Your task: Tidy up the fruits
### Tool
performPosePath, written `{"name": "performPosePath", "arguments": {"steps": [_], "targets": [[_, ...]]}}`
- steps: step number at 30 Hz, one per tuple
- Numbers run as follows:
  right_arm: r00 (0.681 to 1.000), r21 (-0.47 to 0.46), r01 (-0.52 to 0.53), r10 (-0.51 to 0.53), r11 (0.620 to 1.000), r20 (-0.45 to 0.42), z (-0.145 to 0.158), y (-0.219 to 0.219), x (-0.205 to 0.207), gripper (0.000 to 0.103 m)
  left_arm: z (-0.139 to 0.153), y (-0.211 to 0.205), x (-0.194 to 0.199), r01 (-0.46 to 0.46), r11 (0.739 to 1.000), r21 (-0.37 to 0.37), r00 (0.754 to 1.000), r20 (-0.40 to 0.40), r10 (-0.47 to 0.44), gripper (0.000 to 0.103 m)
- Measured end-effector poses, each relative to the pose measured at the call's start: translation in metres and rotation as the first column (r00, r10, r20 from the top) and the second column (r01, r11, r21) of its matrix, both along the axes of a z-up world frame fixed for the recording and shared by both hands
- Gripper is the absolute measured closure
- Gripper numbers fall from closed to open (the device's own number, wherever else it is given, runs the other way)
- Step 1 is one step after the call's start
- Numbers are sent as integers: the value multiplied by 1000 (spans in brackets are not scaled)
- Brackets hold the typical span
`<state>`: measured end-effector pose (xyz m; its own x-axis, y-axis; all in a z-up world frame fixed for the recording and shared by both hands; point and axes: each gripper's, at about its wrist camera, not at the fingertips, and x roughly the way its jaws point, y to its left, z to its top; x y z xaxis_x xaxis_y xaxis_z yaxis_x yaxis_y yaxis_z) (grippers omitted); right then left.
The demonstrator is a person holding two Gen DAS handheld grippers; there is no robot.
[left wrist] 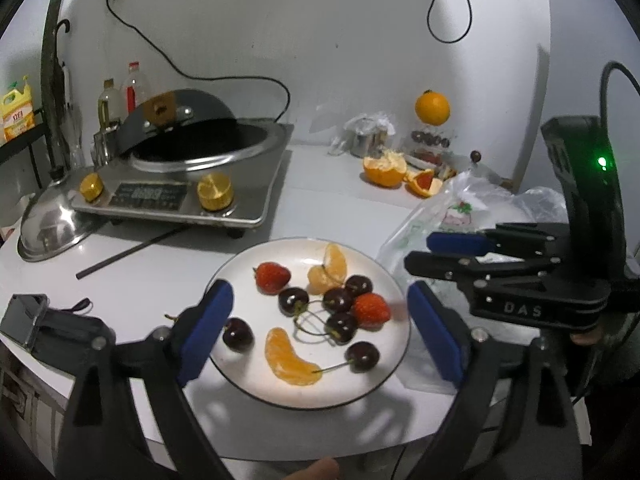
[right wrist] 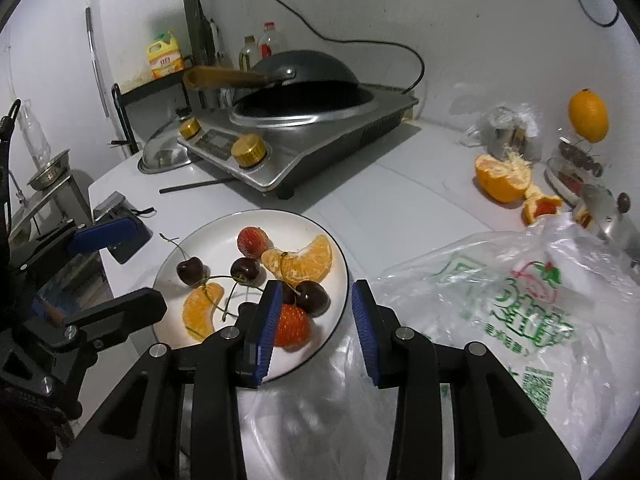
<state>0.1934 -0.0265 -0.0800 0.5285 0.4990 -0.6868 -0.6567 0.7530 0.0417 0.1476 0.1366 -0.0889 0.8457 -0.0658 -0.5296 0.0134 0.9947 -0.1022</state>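
A white plate (left wrist: 360, 380) (right wrist: 216, 240) near the counter's front edge carries two strawberries (left wrist: 272, 278) (right wrist: 252, 242), several dark cherries (left wrist: 238, 334) (right wrist: 190, 270) with stems, and orange segments (left wrist: 290, 360) (right wrist: 304, 262). My left gripper (left wrist: 320, 332) hovers above the plate, open wide, with nothing between its blue pads; the right wrist view shows it at the left (right wrist: 116, 272). My right gripper (right wrist: 316, 332) hangs over the plate's right rim, its jaws a little apart and empty, above the nearer strawberry (right wrist: 292, 326). It appears at the right of the left wrist view (left wrist: 440, 254).
A clear plastic bag (right wrist: 500, 300) (left wrist: 460, 208) lies right of the plate. Behind stand an induction cooker (left wrist: 180, 176) (right wrist: 300, 140) with a wok, a steel lid (left wrist: 56, 224) and a black stick (left wrist: 128, 252). Peeled orange halves (left wrist: 384, 170) and a whole orange (left wrist: 432, 108) sit far right.
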Motion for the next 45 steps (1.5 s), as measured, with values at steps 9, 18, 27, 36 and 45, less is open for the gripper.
{"name": "performPosePath", "arguments": {"steps": [9,18,27,36,45], "targets": [[994,37,44,-48,998,100,39,-34,-35,65,32,-23,-25,18,999,42,996,90,-21,12],[971,100,83,-103,992,217,86,-71,-75,52,66,-50,-47,41,996,74,984,172,-53,11],[927,171,141,-191,975,322,123,-106,-110,48,98,-72,-66,35,994,103,970,236,-58,11],[874,216,181,-258,959,412,154,-125,-134,33,135,-75,-89,-30,999,42,933,359,12,0],[831,242,189,-286,952,477,176,-134,-143,26,172,-75,-105,-60,997,39,892,450,35,0]]}}
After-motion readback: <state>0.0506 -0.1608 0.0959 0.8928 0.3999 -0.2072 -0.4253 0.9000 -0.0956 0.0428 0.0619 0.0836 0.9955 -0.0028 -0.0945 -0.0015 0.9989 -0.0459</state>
